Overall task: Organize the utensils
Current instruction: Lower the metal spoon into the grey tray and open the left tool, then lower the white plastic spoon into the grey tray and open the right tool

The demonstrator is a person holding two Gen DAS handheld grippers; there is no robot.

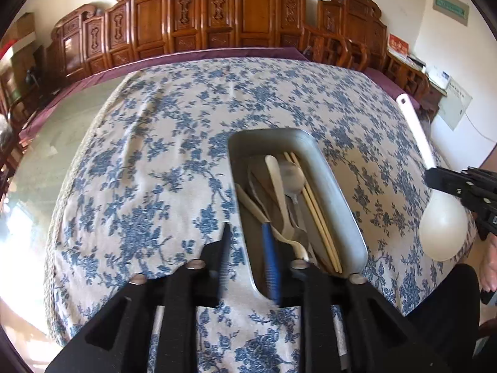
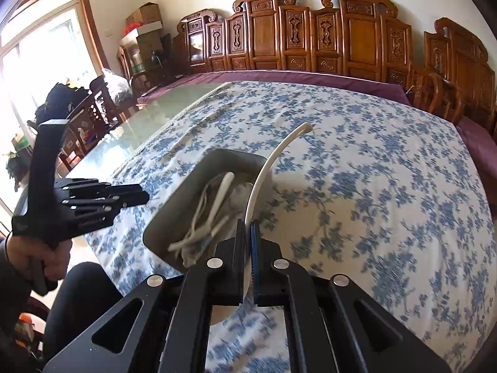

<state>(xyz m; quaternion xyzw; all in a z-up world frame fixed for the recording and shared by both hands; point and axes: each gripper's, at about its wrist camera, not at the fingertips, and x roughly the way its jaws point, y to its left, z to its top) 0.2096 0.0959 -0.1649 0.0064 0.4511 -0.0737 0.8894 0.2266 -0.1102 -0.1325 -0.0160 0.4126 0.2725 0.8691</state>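
Fingers of the right gripper (image 2: pixel 247 233) were clamped on the white ladle (image 1: pixel 435 205), pinching it where the handle meets the bowl, with the long handle curving up and away over the metal tray (image 1: pixel 338 186) and its tip well above the cloth. Seen from the left wrist, the ladle hung in the air to the right of the tray, not yet inside it.

Most of the job looked finished. The tray already held a small pile — a metal spoon (image 1: pixel 290 175), a pair of chopsticks (image 1: pixel 313 205), a pale plastic spoon and some other slim pieces whose kind I could not tell — all lying roughly lengthwise. Around it the floral tablecloth (image 1: pixel 155 171) showed no loose utensils on the surface, so by my reckoning the ladle was the last item left to place.

The left gripper (image 1: pixel 250 242) waited low at the tray's near end, its fingers apart and holding nothing, one blue-padded finger over the tray's near corner and the other over the cloth just beside it. From the right wrist view, the person's left hand (image 2: pixel 37 248) gripped its handle, holding it level and pointed across the surface toward the tray.
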